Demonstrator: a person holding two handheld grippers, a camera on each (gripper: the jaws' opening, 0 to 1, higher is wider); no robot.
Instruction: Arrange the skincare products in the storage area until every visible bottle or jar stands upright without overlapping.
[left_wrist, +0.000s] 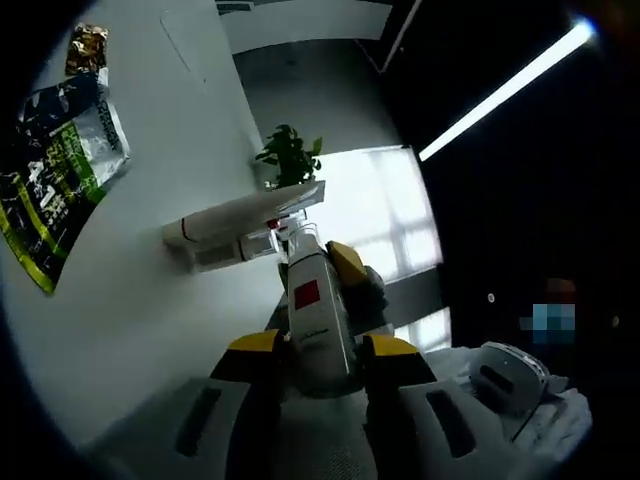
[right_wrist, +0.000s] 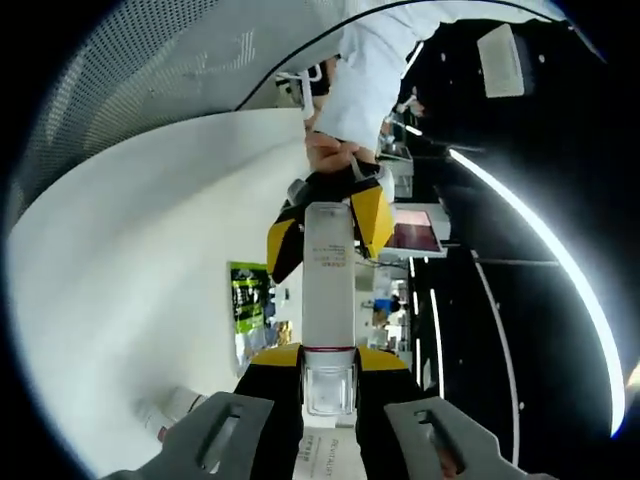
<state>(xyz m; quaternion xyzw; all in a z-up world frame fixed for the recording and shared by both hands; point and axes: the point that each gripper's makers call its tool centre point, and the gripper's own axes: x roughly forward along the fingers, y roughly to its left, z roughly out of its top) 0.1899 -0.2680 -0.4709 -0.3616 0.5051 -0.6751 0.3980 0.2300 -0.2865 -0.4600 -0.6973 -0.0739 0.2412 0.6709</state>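
Both the left gripper (left_wrist: 320, 352) and right gripper (right_wrist: 327, 358) clamped 1 bottle (right_wrist: 328, 285), so 1 should release before it is stood upright on the table (left_wrist: 150, 300).

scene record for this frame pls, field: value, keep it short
held item: white bottle with red square label, gripped at both ends
left gripper: shut on one end
right gripper: shut on the clear-capped end
surface: white table
on table: two white tubes, lying flat, side by side
also on table: green and black packet; small gold packet
background: potted plant
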